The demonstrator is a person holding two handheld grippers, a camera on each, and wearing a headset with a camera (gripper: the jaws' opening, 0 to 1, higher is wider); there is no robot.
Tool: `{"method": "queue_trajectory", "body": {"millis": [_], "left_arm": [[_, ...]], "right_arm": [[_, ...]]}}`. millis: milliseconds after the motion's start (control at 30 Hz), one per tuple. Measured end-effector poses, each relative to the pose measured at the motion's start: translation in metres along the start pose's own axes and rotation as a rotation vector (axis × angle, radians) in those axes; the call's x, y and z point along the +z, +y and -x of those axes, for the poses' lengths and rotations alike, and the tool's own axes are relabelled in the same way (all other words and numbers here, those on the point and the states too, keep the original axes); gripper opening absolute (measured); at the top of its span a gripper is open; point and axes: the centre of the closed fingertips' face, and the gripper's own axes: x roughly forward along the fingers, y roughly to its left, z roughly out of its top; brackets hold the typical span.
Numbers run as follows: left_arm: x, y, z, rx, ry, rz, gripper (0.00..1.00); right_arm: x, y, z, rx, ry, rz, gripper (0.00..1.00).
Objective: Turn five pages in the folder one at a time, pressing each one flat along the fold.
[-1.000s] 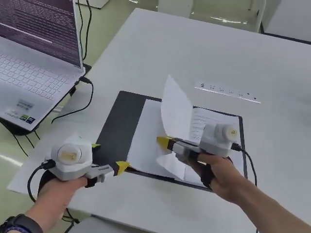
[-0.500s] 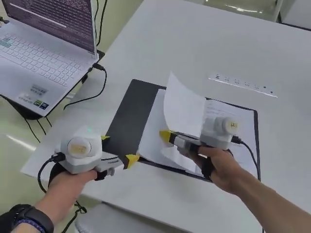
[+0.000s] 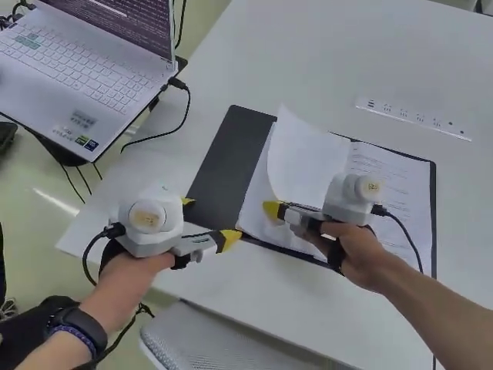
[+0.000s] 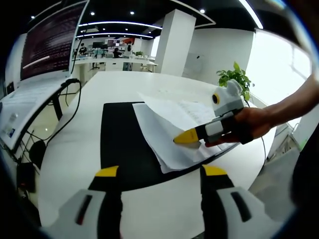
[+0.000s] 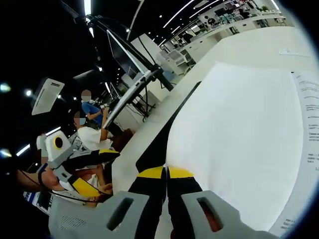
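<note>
Page (image 3: 304, 162) sags lower in right hand-held gripper (image 3: 269, 209), print illegible.

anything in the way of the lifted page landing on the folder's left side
Nothing visible: the black left cover beside the page is bare; the left gripper hovers open off its near edge.

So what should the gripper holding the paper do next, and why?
Probably swing the right gripper leftward across the fold and lay the page down on the black left side of the folder. Its jaws are shut on the page's lower edge, and the page stands curled up, only half turned. The left gripper hovers open by the folder's near edge, ready to press.
</note>
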Motion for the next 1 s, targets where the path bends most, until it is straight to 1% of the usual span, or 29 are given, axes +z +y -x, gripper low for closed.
{"method": "queue_trajectory", "body": {"millis": [67,133,167,200,233,267,300,333,367,433,500,633,667,733,800,867,967,1000], "left_arm": [[-0.002,0.0,0.0,0.002,0.006,-0.004,0.63],[-0.007,0.0,-0.001,0.009,0.027,-0.022,0.63],[-0.008,0.0,0.0,0.007,0.025,-0.014,0.64],[-0.008,0.001,0.0,0.008,0.02,0.0,0.64],[-0.008,0.001,0.0,0.008,0.018,0.001,0.64],[-0.009,0.001,0.0,0.008,0.022,0.0,0.64],[-0.009,0.001,0.001,0.01,0.026,-0.003,0.64],[-0.009,0.002,0.0,0.012,0.029,-0.006,0.64],[-0.009,0.002,0.0,0.012,0.032,-0.008,0.65],[-0.007,0.001,0.0,0.008,0.031,-0.007,0.65],[-0.004,0.001,-0.002,0.001,0.029,-0.012,0.65],[0.002,-0.003,-0.004,-0.011,0.027,-0.026,0.64],[0.003,-0.004,-0.004,-0.013,0.025,-0.028,0.64],[0.005,-0.005,-0.004,-0.016,0.024,-0.032,0.65],[0.006,-0.007,-0.003,-0.016,0.029,-0.037,0.66],[0.008,-0.008,-0.001,-0.016,0.023,-0.032,0.66],[0.012,-0.009,0.001,-0.013,0.015,-0.039,0.66],[0.012,-0.009,0.001,-0.012,0.015,-0.043,0.66]], "right_arm": [[-0.003,-0.004,-0.003,-0.01,0.017,-0.012,0.0],[-0.007,-0.008,-0.005,-0.025,0.03,-0.009,0.01],[-0.01,-0.01,-0.007,-0.028,0.038,-0.015,0.02],[-0.012,-0.01,-0.008,-0.028,0.044,-0.021,0.04],[-0.018,-0.009,-0.01,-0.027,0.062,-0.023,0.07],[-0.024,-0.008,-0.01,-0.029,0.089,-0.027,0.11],[-0.027,-0.008,-0.01,-0.03,0.103,-0.032,0.13],[-0.024,-0.006,-0.01,-0.025,0.077,-0.033,0.14],[-0.024,-0.005,-0.009,-0.032,0.068,-0.048,0.15],[-0.025,-0.002,-0.01,-0.035,0.049,-0.036,0.18],[-0.023,0.001,-0.011,-0.027,0.036,-0.051,0.22],[-0.023,0.007,-0.012,-0.024,0.035,-0.05,0.29],[-0.023,0.008,-0.012,-0.022,0.033,-0.055,0.31],[-0.022,0.011,-0.011,-0.018,0.024,-0.089,0.35],[-0.02,0.016,-0.009,-0.012,0.012,-0.096,0.4],[-0.021,0.021,-0.007,-0.009,0.011,-0.082,0.45],[-0.021,0.023,-0.002,-0.006,0.017,-0.06,0.48],[-0.019,0.023,0.002,-0.008,0.006,-0.053,0.49]]}}
